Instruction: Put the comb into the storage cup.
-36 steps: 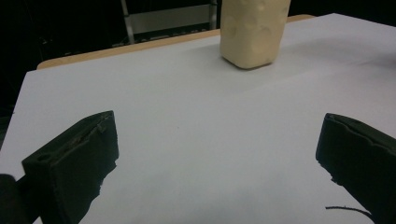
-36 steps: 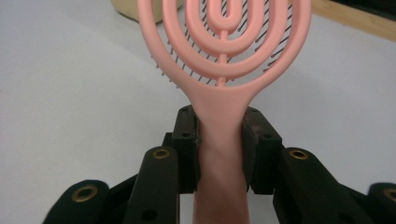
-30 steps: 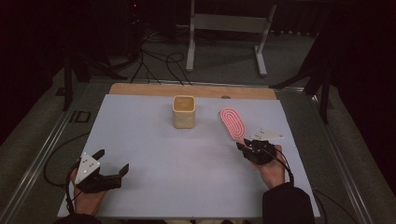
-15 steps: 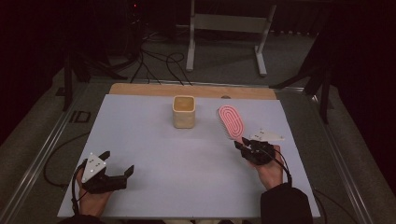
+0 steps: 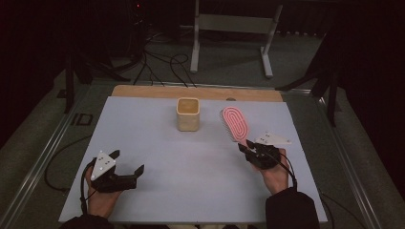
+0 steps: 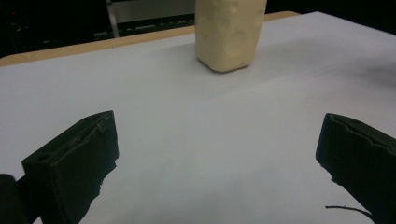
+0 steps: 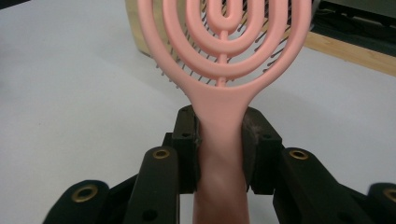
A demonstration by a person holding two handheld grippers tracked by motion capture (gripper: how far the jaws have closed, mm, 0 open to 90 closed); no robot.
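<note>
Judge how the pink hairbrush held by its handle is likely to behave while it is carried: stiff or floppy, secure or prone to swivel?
The pink hairbrush probably stays stiff: its looped open head holds its shape above the right gripper. It looks light, being mostly gaps. Clamped on the narrow, smooth handle alone, it might swivel between the jaws if its head bumps the beige cup.
</note>
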